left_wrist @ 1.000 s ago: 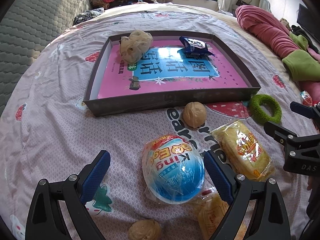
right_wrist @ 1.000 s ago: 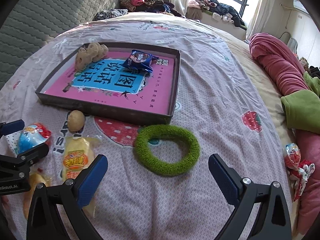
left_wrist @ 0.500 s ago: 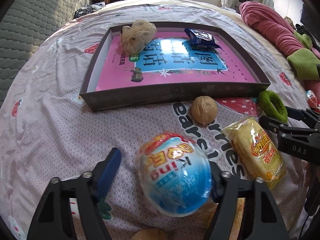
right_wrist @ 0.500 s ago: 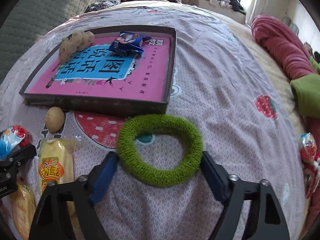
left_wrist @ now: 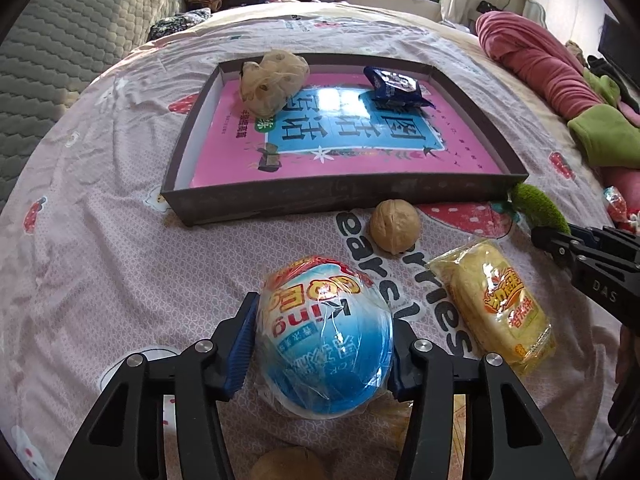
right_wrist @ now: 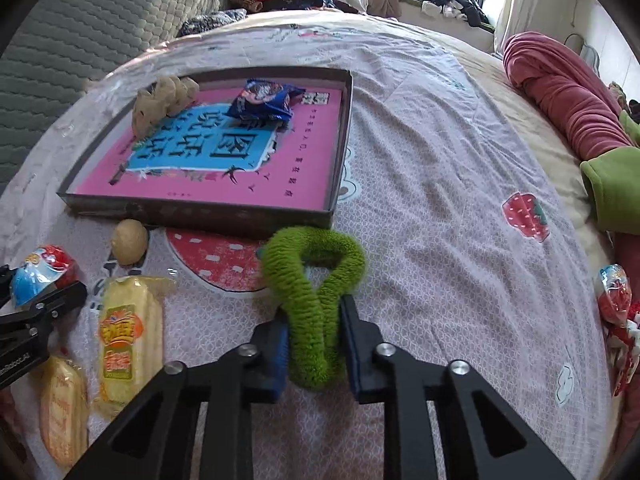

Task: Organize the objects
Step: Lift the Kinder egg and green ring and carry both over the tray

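On the bedsheet, my left gripper [left_wrist: 322, 320] has its blue pads pressed on both sides of a blue egg-shaped toy [left_wrist: 324, 348] in clear wrap, its jaws closing. The jaws of my right gripper [right_wrist: 314, 318] are also closing, and they pinch a fuzzy green ring [right_wrist: 296, 288] into a narrow loop just in front of the tray. That dark tray [left_wrist: 320, 196] has a pink book as its floor, with a beige mesh pouf [left_wrist: 274, 82] and a blue snack packet [left_wrist: 396, 88] on it. A walnut [left_wrist: 394, 226] and a yellow snack packet [left_wrist: 496, 300] lie between the two grippers.
A second walnut [left_wrist: 288, 464] and another yellow packet [right_wrist: 60, 412] lie near my left gripper. At the right are a rolled pink blanket [right_wrist: 568, 92], green cloth [right_wrist: 612, 188] and a wrapped sweet [right_wrist: 612, 292]. Grey quilted padding [left_wrist: 60, 40] rises on the left.
Both grippers went from wide open to shut. The left closed on the blue egg toy, and the right squeezed the round green ring flat.
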A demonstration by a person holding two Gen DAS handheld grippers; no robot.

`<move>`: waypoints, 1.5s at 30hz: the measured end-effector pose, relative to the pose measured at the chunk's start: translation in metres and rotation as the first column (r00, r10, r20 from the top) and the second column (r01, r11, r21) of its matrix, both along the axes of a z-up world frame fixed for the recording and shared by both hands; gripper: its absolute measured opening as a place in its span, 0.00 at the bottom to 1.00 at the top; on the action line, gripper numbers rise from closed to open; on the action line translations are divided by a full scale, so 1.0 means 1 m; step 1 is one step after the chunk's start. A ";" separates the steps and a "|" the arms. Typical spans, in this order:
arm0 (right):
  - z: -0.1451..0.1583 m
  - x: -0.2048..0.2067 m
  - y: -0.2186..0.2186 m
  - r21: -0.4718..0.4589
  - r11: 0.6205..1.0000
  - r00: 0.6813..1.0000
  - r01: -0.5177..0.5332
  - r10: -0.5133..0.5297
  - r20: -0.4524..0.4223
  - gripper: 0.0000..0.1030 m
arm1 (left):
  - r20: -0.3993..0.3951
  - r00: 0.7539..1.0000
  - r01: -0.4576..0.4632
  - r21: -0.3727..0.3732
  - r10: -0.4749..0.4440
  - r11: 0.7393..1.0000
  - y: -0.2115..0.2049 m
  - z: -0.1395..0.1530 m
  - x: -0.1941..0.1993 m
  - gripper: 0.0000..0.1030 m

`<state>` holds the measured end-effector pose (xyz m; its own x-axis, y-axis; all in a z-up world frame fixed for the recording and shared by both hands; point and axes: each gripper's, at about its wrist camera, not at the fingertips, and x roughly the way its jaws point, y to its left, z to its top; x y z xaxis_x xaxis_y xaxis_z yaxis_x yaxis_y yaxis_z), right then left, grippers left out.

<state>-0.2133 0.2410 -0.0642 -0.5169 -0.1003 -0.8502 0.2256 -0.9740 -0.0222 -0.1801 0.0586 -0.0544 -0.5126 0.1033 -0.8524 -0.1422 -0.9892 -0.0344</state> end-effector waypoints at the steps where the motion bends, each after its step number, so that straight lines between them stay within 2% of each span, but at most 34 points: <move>1: 0.003 0.002 0.000 -0.005 1.000 1.000 -0.006 0.006 -0.006 0.20 | -0.005 1.000 -0.001 0.003 0.001 1.000 0.000 0.002 0.001 0.53; 4: 0.013 0.007 -0.003 -0.020 0.999 0.999 -0.026 0.026 -0.022 0.14 | -0.013 1.000 0.001 0.000 -0.001 1.000 0.001 0.008 0.002 0.53; 15: 0.041 0.035 -0.016 -0.067 0.995 0.996 -0.073 0.069 -0.065 0.13 | -0.058 0.998 -0.005 0.013 0.006 1.000 -0.005 0.033 0.014 0.53; 28: 0.089 0.071 -0.048 -0.059 0.988 0.982 -0.140 0.131 -0.139 0.13 | -0.128 0.992 -0.008 0.017 0.010 1.000 -0.016 0.074 0.041 0.53; 45: 0.122 0.094 -0.069 -0.067 0.989 0.971 -0.135 0.119 -0.205 0.13 | -0.202 0.978 -0.040 0.016 0.042 0.999 -0.026 0.114 0.061 0.53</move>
